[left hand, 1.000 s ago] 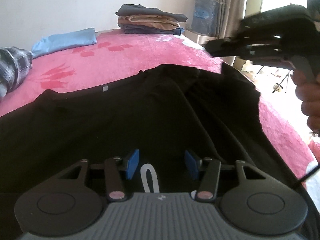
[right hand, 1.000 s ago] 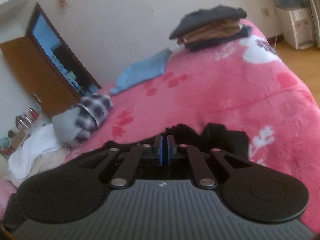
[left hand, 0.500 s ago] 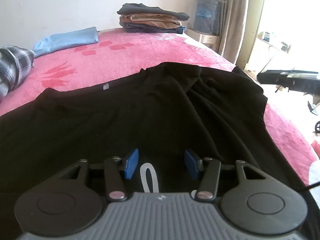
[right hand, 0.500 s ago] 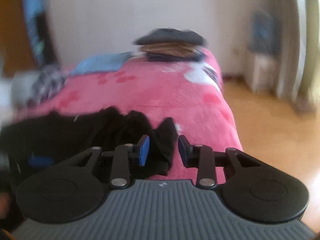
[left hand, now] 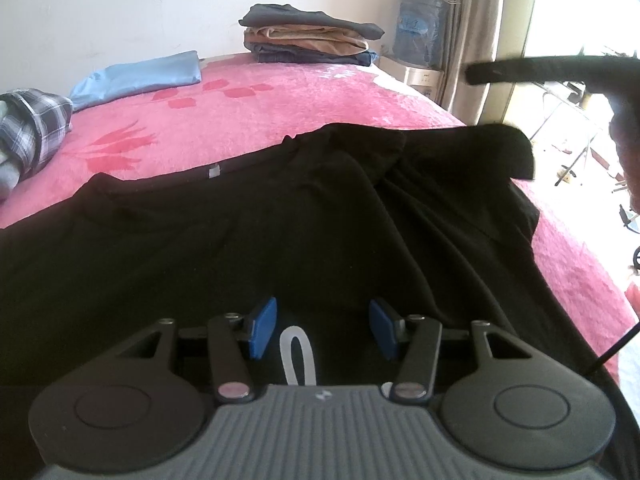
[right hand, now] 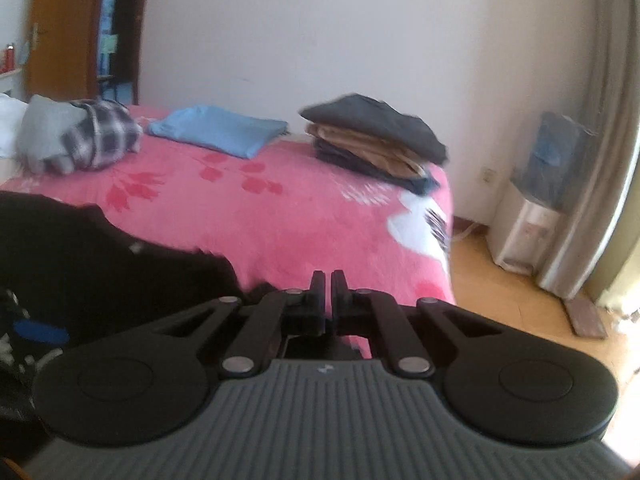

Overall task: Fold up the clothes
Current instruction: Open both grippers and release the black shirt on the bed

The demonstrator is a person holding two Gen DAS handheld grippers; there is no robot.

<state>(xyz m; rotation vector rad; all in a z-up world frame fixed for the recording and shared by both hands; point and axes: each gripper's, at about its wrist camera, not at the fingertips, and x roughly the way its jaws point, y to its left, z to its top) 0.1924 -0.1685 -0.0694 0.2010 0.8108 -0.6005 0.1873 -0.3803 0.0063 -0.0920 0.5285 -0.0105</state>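
Lying spread and rumpled across the pink bed (left hand: 320, 92) was the black shirt (left hand: 240, 232), unfolded; a folded stack (left hand: 308, 36) sat at the far end. Left gripper (left hand: 323, 330) gaped empty over it, right gripper (right hand: 324, 296) pinched together, apparently holding nothing

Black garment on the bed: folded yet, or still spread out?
Mostly spread. The black garment lies open across the pink blanket, with only its right part bunched. The left gripper sits open above it.

Pink bed (left hand: 304, 112) carries black garment (left hand: 248, 232), folded stack (left hand: 308, 36).
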